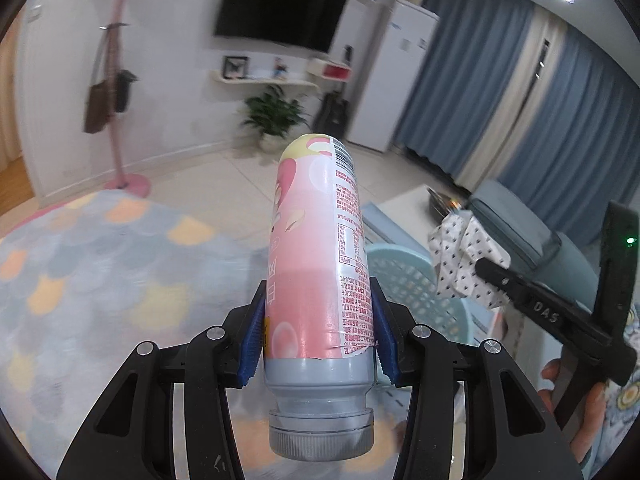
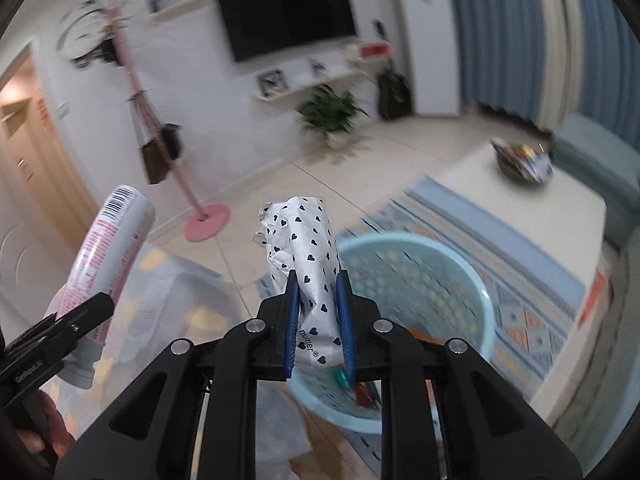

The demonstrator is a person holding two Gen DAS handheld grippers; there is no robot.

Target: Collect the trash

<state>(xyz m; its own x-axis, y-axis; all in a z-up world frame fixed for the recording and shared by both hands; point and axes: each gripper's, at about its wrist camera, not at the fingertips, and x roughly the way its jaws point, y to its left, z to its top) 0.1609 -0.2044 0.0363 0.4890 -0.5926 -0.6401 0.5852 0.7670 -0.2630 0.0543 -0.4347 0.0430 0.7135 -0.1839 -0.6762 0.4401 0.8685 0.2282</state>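
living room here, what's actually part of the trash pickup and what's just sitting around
Part of the job:
- pink bottle, clamped in the left gripper
- heart-print wrapper, clamped in the right gripper
- light blue basket, already holding some scraps

Just sitting around:
- potted plant
- pink coat stand
- wall TV
- bowl on the low table
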